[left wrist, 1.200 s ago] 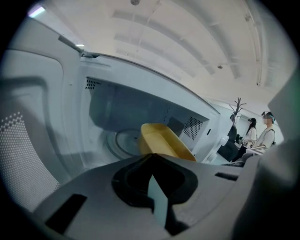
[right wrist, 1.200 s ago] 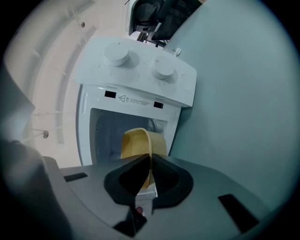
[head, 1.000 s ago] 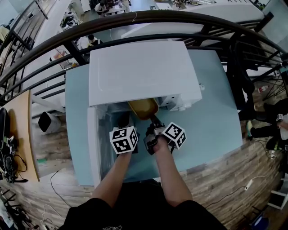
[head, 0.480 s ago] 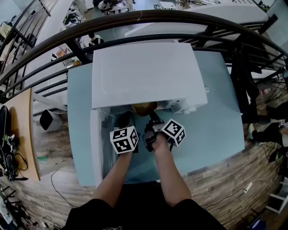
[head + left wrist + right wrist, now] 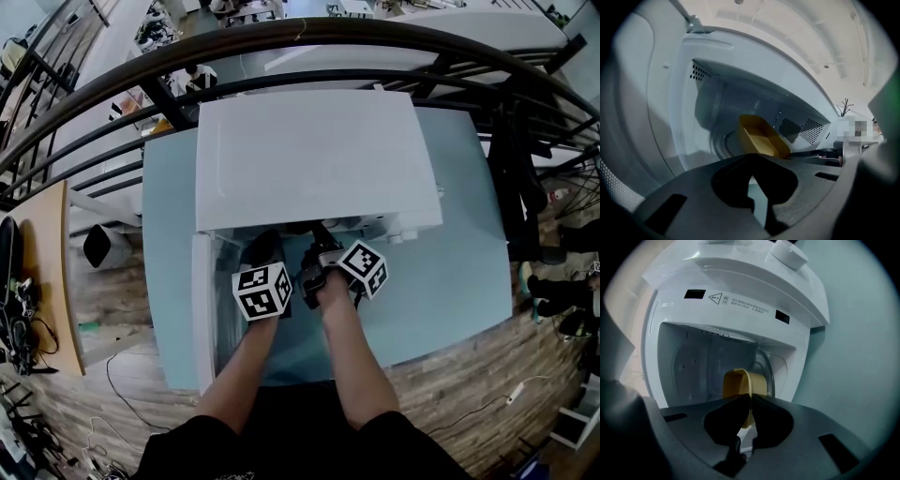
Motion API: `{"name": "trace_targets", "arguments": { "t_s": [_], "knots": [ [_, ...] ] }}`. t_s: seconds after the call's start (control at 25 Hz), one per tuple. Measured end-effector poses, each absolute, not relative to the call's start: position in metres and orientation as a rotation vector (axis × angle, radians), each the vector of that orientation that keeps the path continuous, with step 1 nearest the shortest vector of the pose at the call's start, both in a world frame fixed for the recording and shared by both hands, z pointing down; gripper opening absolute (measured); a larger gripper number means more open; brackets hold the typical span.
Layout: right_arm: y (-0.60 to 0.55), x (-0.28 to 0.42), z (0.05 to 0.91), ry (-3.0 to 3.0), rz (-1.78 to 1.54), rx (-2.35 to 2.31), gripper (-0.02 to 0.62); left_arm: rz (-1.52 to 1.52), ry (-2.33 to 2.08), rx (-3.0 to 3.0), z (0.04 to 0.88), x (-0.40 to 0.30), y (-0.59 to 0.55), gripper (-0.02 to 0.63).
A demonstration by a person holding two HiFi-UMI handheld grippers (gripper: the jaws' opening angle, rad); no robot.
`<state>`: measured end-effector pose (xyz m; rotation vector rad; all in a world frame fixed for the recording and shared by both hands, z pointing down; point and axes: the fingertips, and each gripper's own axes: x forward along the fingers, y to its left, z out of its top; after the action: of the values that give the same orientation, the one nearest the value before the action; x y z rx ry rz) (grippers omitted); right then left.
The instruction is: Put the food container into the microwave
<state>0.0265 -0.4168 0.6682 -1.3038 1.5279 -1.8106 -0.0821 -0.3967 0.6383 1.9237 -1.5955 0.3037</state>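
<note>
The white microwave (image 5: pixel 314 155) stands on the teal table (image 5: pixel 450 253) with its door (image 5: pixel 208 300) swung open to the left. In the right gripper view the yellow food container (image 5: pixel 737 383) is inside the cavity, and my right gripper (image 5: pixel 751 401) is shut on its near wall. The left gripper view shows the same container (image 5: pixel 761 136) tilted over the turntable, with the right gripper's dark jaws (image 5: pixel 820 152) reaching in from the right. My left gripper (image 5: pixel 751 156) is shut on nothing, just outside the opening. In the head view the microwave's top hides the container.
A glass turntable (image 5: pixel 768 369) lies on the cavity floor. The control panel with a round knob (image 5: pixel 790 254) is beside the opening. A black railing (image 5: pixel 281 42) curves behind the table. The table's front edge (image 5: pixel 281 375) is close to the person's body.
Both grippers have moved forward toward the microwave. The yellow container has gone from showing at the opening to being hidden under the microwave's top in the head view.
</note>
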Motion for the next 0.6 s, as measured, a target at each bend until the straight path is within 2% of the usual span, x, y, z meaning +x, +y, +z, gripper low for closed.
{"name": "trace_targets", "arguments": {
  "t_s": [0.6],
  "knots": [
    [-0.432, 0.014, 0.674, 1.512, -1.8, -1.269, 0.023, 0.32, -1.612, 1.917, 0.644, -0.093, -0.399, 0.005]
  ]
}}
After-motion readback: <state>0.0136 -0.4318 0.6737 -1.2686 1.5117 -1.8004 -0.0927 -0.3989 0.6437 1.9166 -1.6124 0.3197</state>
